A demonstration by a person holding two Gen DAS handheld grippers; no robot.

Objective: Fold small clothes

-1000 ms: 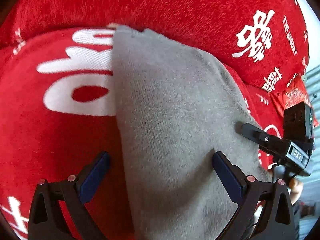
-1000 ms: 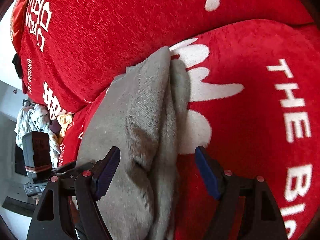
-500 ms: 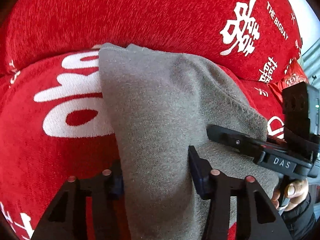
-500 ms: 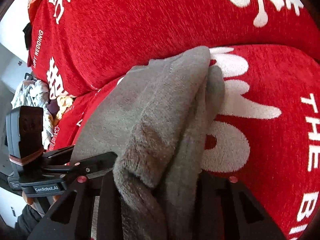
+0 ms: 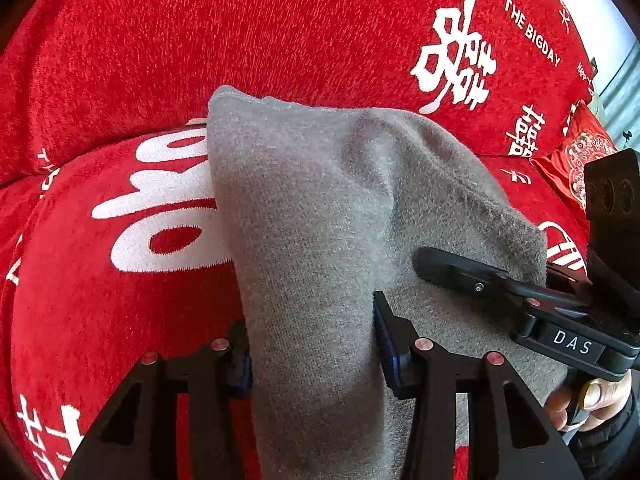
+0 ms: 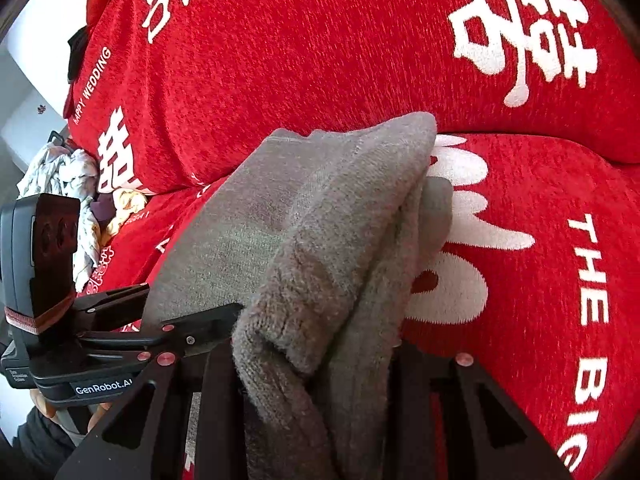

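Left claw [image 5: 312, 356]: clamped on the near edge of the grey knit garment [image 5: 320, 216], jaws closing a little more. Right claw [image 6: 316, 364]: clamped on a thick bunched fold of the same garment [image 6: 332, 240]. The garment's long axis runs from the claws away toward the sofa backrest [image 5: 240, 32], its far end lying at the backrest's foot. A second ago both claws stood wide apart around flat cloth; the near edge is now raised. Below lies the red sofa seat [image 5: 100, 280] with white lettering. Crumpled clothes [image 6: 60, 176] sit at the backrest's far-left end.
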